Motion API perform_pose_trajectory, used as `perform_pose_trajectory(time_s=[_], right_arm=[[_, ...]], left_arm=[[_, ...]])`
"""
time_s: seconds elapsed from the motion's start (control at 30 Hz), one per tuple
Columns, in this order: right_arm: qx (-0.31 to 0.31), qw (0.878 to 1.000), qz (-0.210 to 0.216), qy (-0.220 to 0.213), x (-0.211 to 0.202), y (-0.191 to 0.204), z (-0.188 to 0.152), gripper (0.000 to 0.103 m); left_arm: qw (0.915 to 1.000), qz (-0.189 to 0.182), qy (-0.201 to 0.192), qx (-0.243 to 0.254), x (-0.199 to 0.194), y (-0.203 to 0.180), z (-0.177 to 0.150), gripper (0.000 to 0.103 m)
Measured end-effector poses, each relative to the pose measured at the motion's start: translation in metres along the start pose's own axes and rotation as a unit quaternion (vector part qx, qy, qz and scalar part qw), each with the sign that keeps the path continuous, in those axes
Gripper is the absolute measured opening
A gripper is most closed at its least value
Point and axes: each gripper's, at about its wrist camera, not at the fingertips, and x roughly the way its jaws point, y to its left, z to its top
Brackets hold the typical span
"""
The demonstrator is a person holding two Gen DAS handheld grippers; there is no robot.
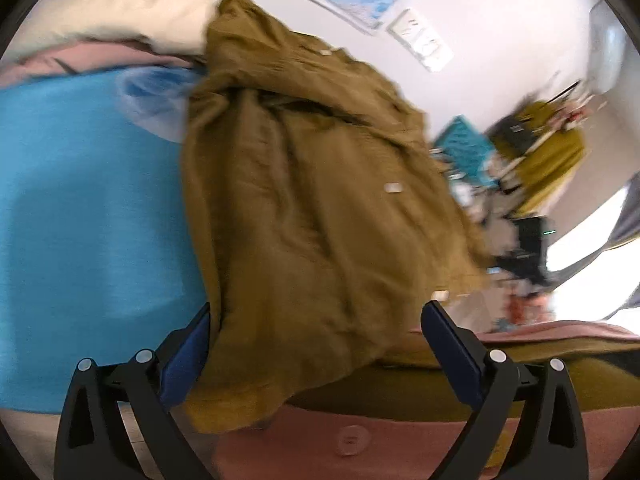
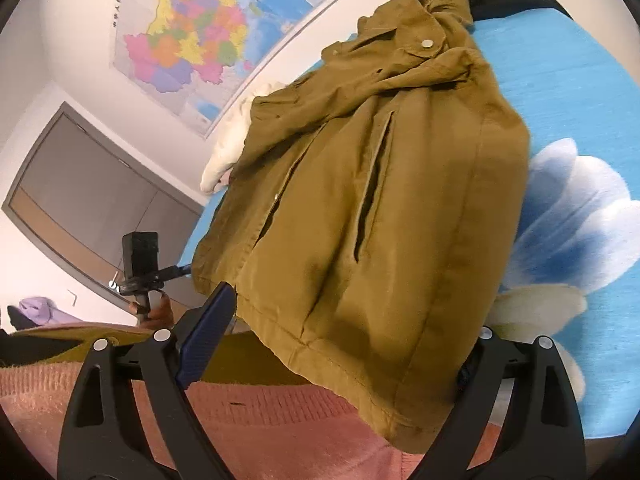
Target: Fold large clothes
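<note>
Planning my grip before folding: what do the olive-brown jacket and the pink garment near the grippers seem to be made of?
Olive-brown jacket: looks like matte woven cotton or canvas, with soft creases, stitched seams and a metal snap. Pink garment: looks like fuzzy knit, with ribbed rows and a hairy surface.

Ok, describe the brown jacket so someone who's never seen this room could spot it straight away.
Find the bed with the bright blue sheet under the wall map. Across the sheet lies the jacket, its hem hanging over the near edge. It is the only olive-brown piece, with a silver snap at the collar, unlike the fuzzy pink garment below.
</note>
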Motion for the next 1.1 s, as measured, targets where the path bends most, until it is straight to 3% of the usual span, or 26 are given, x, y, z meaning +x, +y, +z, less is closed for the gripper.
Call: perform_pose_trajectory(time_s=[0.2, 0.27, 0.33, 0.37, 0.4, 0.43, 0.47, 0.5, 0.67, 0.87, 0.93, 1.1], right_arm=[[-0.009, 1.0, -0.003, -0.005, 0.004, 0.004, -0.002, 0.08], [-0.008, 1.0, -0.003, -0.008, 0.006, 0.004, -0.004, 0.072], [0.001, 1.0, 0.002, -0.005, 0.01, 0.002, -0.004, 0.045], [0.009, 1.0, 0.008, -0.002, 0.012, 0.0, -0.005, 0.036], [0.014, 1.0, 0.008, 0.003, 0.015, -0.002, -0.006, 0.016], [0.017, 1.0, 0.006, 0.0, 0.015, -0.004, -0.005, 0.014], [0.025, 1.0, 0.012, -0.003, 0.014, -0.005, -0.005, 0.012], [0.027, 0.999, 0.016, -0.008, 0.011, -0.006, -0.004, 0.01], [0.015, 0.994, 0.066, -0.08, -0.027, 0.014, 0.008, 0.008], [-0.043, 0.984, 0.116, -0.128, -0.065, 0.051, 0.012, 0.009], [-0.035, 0.985, 0.112, -0.126, -0.066, 0.043, 0.009, 0.01], [-0.005, 0.993, 0.102, -0.051, -0.033, 0.016, -0.012, 0.013]], left_arm=[[0.999, 0.029, 0.016, 0.032, 0.012, -0.013, 0.001, 0.096], [0.9978, 0.049, 0.017, 0.041, 0.016, -0.019, 0.001, 0.095], [0.9953, 0.083, 0.013, 0.047, 0.019, -0.025, 0.0, 0.073], [0.9946, 0.094, 0.014, 0.043, 0.021, -0.025, 0.002, 0.044], [0.994, 0.103, 0.015, 0.034, 0.022, -0.023, 0.003, 0.029], [0.9942, 0.104, 0.013, 0.023, 0.021, -0.021, 0.005, 0.027], [0.9945, 0.104, 0.005, 0.017, 0.018, -0.02, 0.006, 0.014], [0.9948, 0.1, -0.004, 0.017, 0.014, -0.02, 0.007, 0.009], [0.9951, 0.071, -0.065, 0.022, -0.029, -0.035, 0.014, 0.007], [0.9913, 0.032, -0.12, 0.044, -0.073, -0.046, 0.01, 0.009], [0.9934, 0.021, -0.106, 0.038, -0.069, -0.038, 0.008, 0.012], [0.999, 0.032, -0.029, 0.01, -0.026, -0.01, -0.001, 0.014]])
